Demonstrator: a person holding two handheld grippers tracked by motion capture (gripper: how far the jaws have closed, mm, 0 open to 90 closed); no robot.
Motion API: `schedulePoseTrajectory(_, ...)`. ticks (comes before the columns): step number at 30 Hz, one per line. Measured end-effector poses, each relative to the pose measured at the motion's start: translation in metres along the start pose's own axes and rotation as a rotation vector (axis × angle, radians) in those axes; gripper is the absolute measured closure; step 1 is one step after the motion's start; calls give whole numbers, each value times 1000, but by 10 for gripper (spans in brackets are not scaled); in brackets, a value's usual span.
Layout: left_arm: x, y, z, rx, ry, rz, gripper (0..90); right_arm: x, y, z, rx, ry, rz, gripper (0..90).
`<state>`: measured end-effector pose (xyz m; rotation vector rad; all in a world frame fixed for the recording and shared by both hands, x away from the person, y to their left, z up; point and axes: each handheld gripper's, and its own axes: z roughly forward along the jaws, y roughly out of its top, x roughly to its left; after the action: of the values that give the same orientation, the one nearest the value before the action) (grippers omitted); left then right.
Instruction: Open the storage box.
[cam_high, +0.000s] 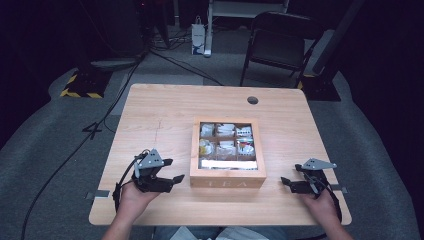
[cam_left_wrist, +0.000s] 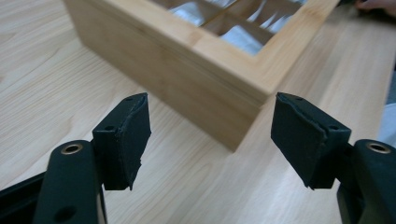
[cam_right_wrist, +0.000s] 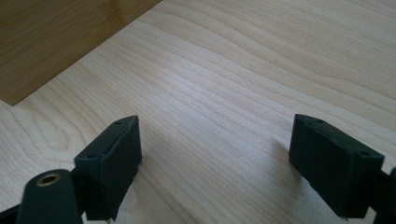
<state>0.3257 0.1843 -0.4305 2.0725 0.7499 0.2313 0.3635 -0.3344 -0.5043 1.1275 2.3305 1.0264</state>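
A wooden tea box with a windowed lid sits closed at the middle of the light wood table; sachets show through the panes in its compartments. My left gripper is held just left of the box's front left corner, jaws open and empty. In the left gripper view that corner of the box lies straight ahead of the left gripper, a little apart. My right gripper rests low near the table's front right, open and empty. Ahead of the right gripper is bare wood, with the box's side at the upper left.
A round cable hole lies near the table's far edge. Beyond the table stand a dark folding chair, a white bag and a stand base with yellow-black stripes. Cables trail over the grey floor at the left.
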Motion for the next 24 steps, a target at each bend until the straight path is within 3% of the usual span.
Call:
schedulePoseTrajectory(3, -10, 4, 6, -16, -22, -2, 276, 0, 0, 0, 0, 0, 0, 171)
schedulePoseTrajectory(8, -21, 6, 19, -29, -5, -1, 240, 0, 0, 0, 0, 0, 0, 171)
schedulePoseTrajectory(16, -24, 2, 37, 13, 9, -11, 236, 0, 0, 0, 0, 0, 1, 171)
schedulePoseTrajectory(24, -23, -5, 41, 24, 38, -24, 372, 0, 0, 0, 0, 0, 0, 171)
